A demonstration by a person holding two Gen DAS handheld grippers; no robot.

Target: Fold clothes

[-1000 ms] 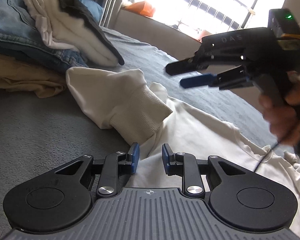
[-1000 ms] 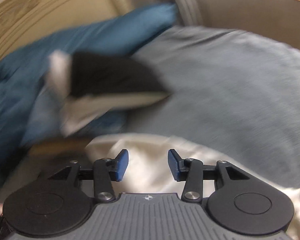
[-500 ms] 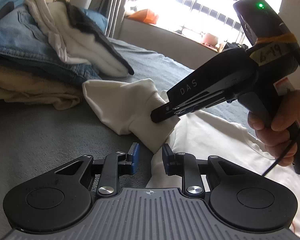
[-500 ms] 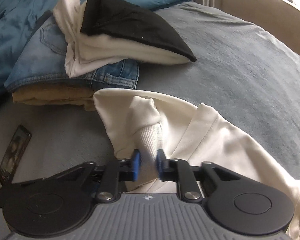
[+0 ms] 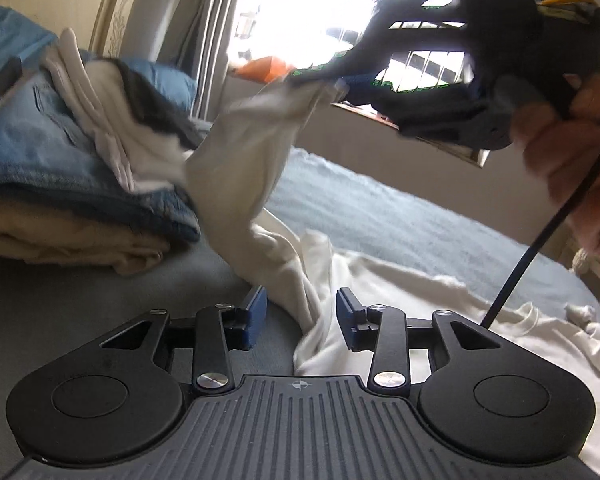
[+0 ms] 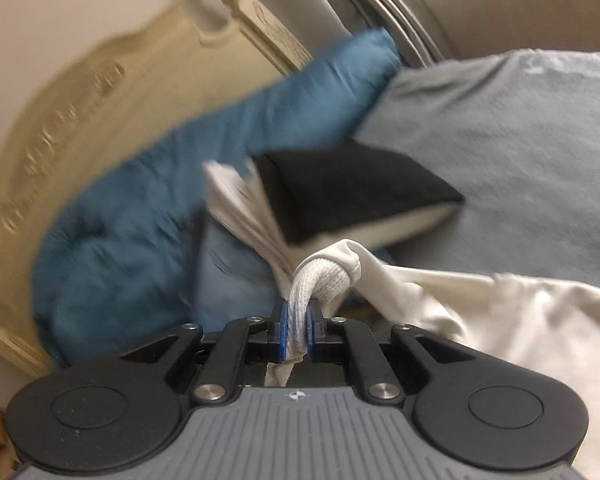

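Note:
A cream long-sleeved top [image 5: 400, 280] lies spread on the grey bed. My right gripper [image 6: 297, 330] is shut on the ribbed cuff [image 6: 312, 284] of its sleeve. In the left wrist view the right gripper [image 5: 332, 80] holds the sleeve [image 5: 244, 160] lifted high above the bed. My left gripper [image 5: 300, 318] is open low over the bed, its blue pads on either side of the sleeve's base without touching the cloth.
A stack of folded clothes [image 5: 60, 160], with jeans, white and black garments, sits on the left of the bed [image 5: 420, 216]. A blue pillow [image 6: 220, 140] lies against the carved headboard [image 6: 80, 80]. A bright window [image 5: 300, 20] is behind.
My right gripper closed on the sleeve cuff and has lifted it up and away from the bed. My left gripper's jaws have opened wider.

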